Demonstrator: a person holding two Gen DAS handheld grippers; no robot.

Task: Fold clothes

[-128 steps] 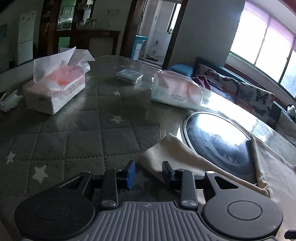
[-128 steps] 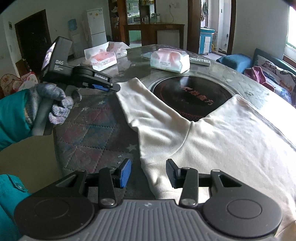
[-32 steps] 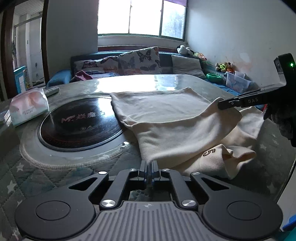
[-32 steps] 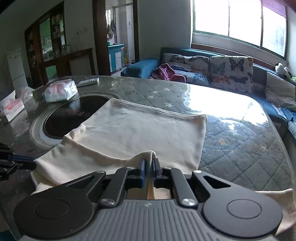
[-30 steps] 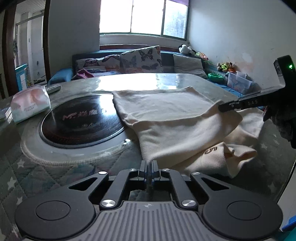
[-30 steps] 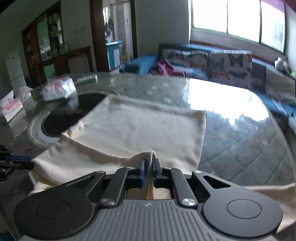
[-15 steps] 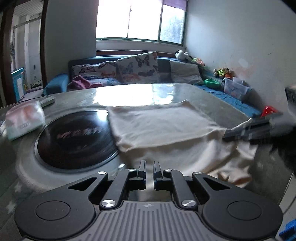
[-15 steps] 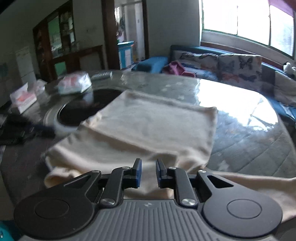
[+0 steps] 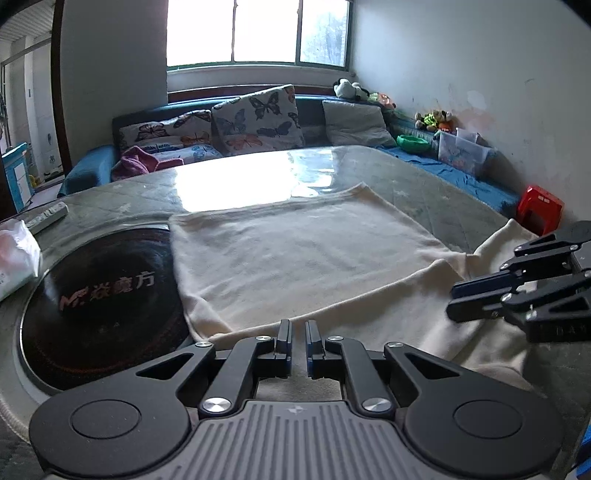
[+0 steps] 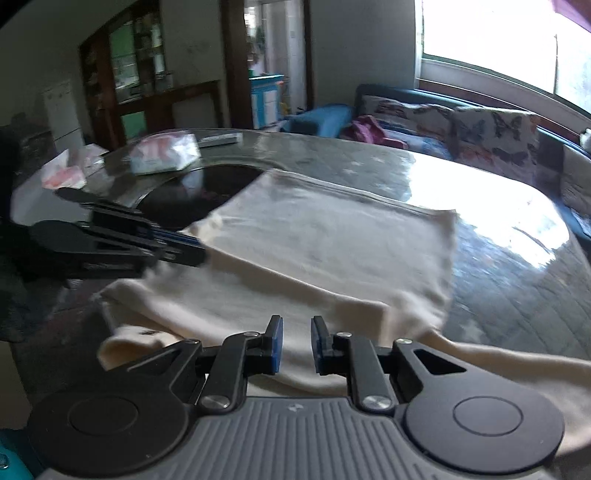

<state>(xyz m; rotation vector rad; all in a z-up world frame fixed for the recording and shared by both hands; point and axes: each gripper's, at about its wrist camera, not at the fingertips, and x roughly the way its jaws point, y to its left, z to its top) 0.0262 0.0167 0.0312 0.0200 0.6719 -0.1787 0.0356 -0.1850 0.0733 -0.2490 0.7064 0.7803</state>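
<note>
A: How are the jaws set?

B: On the left gripper (image 9: 297, 345) a narrow gap is seen between the pads, and nothing is held in it. The right gripper (image 10: 296, 343) is parted a little wider, likewise with nothing between the pads. Both are poised just above the near edge of the cream garment (image 9: 314, 254).

A: And where is the garment laid?

B: It is spread flat on the quilted table cover (image 9: 424, 188), with one flap folded across the body. Its left edge is draped over the rim of the black round cooktop (image 9: 99, 295), which is set into the table. A loose part is trailed toward the right gripper's side.

A: What is found beyond it?

B: A tissue pack (image 10: 162, 153) and a remote control (image 9: 48, 216) are placed past the cooktop. The far half of the table is left bare and glossy under the window (image 9: 258, 31). A sofa with butterfly cushions (image 9: 255, 120) is set along the far wall, and a red stool (image 9: 539, 210) is seen off the right edge.
</note>
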